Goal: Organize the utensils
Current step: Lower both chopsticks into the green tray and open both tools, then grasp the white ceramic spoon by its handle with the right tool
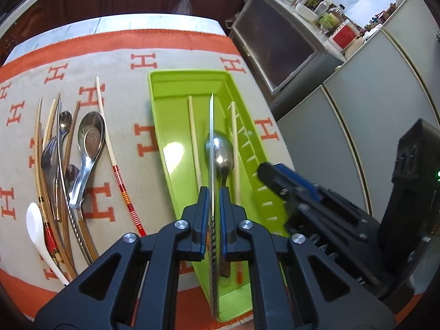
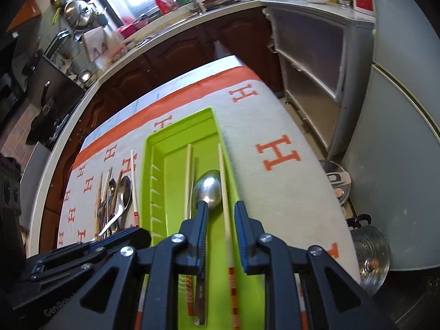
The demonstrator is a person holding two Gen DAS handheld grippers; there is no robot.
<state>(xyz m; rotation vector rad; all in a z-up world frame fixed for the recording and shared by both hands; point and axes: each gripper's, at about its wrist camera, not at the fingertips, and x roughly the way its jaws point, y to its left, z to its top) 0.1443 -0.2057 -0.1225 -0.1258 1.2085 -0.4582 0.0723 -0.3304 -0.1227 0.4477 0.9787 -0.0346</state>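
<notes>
1 knife [image 1: 211, 148] clamped, left hand-held gripper [image 1: 213, 192] | over green tray [image 1: 162, 88]

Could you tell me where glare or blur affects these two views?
Left wrist view: bright glare on the lime green plastic tray floor, motion blur on the right tool. Right wrist view: blown-out window, a highlight on the steel spoon, fisheye-curved counter edges.

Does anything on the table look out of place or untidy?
Yes. Left of the green tray, a pile of utensils lies crossed and overlapping on the cloth, unsorted. One red-banded chopstick lies alone beside it.
</notes>
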